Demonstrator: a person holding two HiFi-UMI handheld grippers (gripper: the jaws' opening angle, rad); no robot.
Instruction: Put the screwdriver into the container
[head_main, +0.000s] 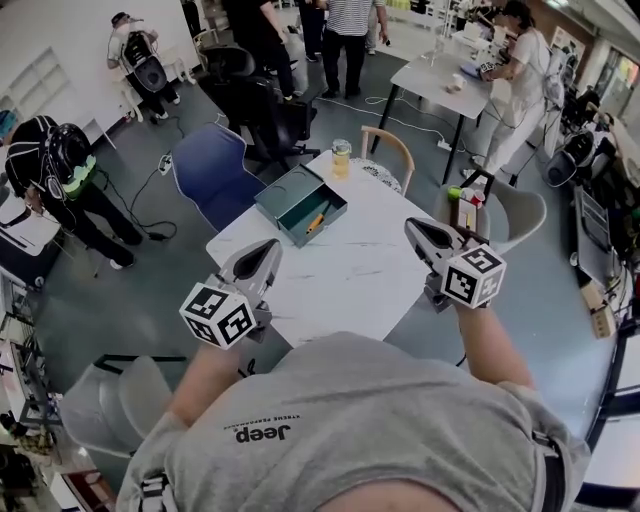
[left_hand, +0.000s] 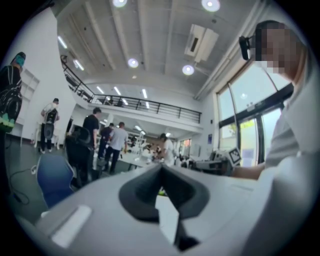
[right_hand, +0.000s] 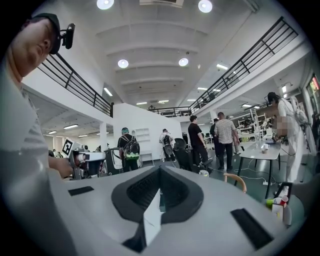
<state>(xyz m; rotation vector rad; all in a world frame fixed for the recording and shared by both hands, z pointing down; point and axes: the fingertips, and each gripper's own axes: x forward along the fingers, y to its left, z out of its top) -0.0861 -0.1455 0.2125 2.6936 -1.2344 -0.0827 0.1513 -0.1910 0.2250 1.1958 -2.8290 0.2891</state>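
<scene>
the left claw (head_main: 268, 250) is fully closed: in its own view the dark pads (left_hand: 141, 191) meet at the tip and nothing is between them. the right claw (head_main: 415, 228) looks the same, with jaws together and empty. the screwdriver (head_main: 316, 221), which has an orange handle, lies inside the green container (head_main: 283, 190) on the white table (head_main: 350, 275), so i judge the task as already done. the screwdriver lies ahead of both claws, further across the table and between the two lines they point along. the left claw is nearer to it; the right claw is well apart, at the right edge of the table. its long axis goes diagonally, about along the long side of the container, and its near end is toward the left claw. both hands are low at the near side of the table, with forearms stretched out from the body. the claws point about level and forward, with the marker cubes toward the person. no new grasp seems needed.
</scene>
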